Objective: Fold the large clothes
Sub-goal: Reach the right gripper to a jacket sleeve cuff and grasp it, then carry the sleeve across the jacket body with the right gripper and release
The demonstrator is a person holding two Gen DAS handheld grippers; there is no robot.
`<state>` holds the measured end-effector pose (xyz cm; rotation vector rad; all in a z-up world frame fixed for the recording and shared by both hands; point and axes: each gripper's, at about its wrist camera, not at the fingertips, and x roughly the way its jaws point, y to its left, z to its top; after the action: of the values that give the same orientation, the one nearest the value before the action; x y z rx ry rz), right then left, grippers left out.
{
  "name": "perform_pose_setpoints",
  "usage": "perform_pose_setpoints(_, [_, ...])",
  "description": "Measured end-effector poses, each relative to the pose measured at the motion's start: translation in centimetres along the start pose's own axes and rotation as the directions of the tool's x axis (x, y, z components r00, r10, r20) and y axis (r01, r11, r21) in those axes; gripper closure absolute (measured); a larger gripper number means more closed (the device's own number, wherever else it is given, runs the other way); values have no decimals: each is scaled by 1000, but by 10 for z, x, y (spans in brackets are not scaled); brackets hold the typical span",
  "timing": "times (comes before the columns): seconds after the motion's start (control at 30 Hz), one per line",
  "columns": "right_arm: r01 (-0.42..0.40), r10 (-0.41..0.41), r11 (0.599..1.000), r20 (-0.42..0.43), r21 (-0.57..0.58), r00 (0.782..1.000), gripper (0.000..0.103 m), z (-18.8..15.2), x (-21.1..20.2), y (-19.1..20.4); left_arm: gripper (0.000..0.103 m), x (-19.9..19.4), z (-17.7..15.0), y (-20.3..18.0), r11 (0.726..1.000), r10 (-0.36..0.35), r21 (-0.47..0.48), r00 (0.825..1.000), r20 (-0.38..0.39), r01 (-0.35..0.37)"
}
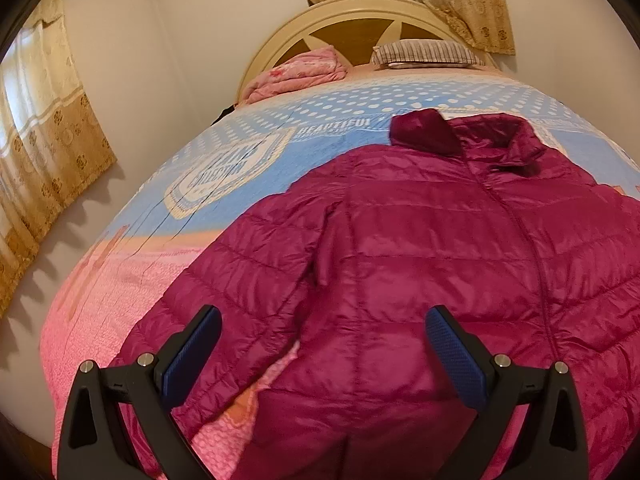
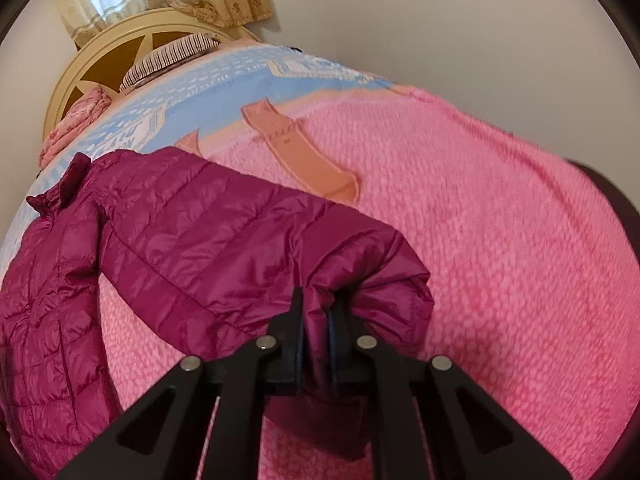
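Observation:
A magenta quilted puffer jacket (image 1: 420,248) lies front up on the bed, collar toward the headboard. Its left sleeve (image 1: 224,292) stretches down toward the bed's near edge. My left gripper (image 1: 324,332) is open and empty, hovering above the jacket's lower body, touching nothing. In the right wrist view the jacket (image 2: 52,300) lies at the left, and its right sleeve (image 2: 240,240) is lifted off the bed. My right gripper (image 2: 316,320) is shut on that sleeve's cuff end, with fabric bunched between the fingers.
The bed has a pink and blue patterned cover (image 1: 120,280) (image 2: 480,240). A folded pink blanket (image 1: 300,74) and a striped pillow (image 1: 424,54) lie by the cream headboard (image 1: 360,12). Curtains (image 1: 44,152) hang along the left wall and behind the headboard.

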<state>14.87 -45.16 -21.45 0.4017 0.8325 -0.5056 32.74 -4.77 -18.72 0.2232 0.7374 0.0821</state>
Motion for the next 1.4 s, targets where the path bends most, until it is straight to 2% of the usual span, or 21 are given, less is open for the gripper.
perform_pose_setpoints(0.2, [28, -20, 994, 80, -105, 997, 94, 22, -19, 35, 1, 3, 9, 28, 1000, 13, -23, 1000, 4, -13])
perform_pose_setpoints(0.3, [22, -3, 987, 119, -159, 993, 94, 35, -30, 59, 1, 4, 14, 43, 999, 26, -38, 1000, 10, -25])
perform_pose_setpoints(0.47, [4, 48, 961, 180, -276, 983, 94, 52, -51, 119, 1, 9, 23, 70, 997, 51, -65, 999, 17, -50])
perform_pose_setpoints(0.7, [-43, 143, 903, 205, -427, 968, 95, 57, -68, 204, 1, 22, 30, 97, 993, 80, -93, 997, 13, -78])
perform_pose_setpoints(1.03, [-105, 248, 792, 160, -602, 956, 95, 29, -60, 311, 1, 42, 36, 123, 987, 104, -123, 995, 2, -103])
perform_pose_setpoints(1.23, [-131, 278, 722, 112, -679, 954, 95, 1, -31, 368, 1, 55, 36, 129, 985, 121, -122, 993, -9, -121])
perform_pose_setpoints(1.4, [-150, 283, 681, 68, -717, 957, 95, -26, -2, 403, 1, 66, 31, 131, 985, 137, -107, 990, -21, -139])
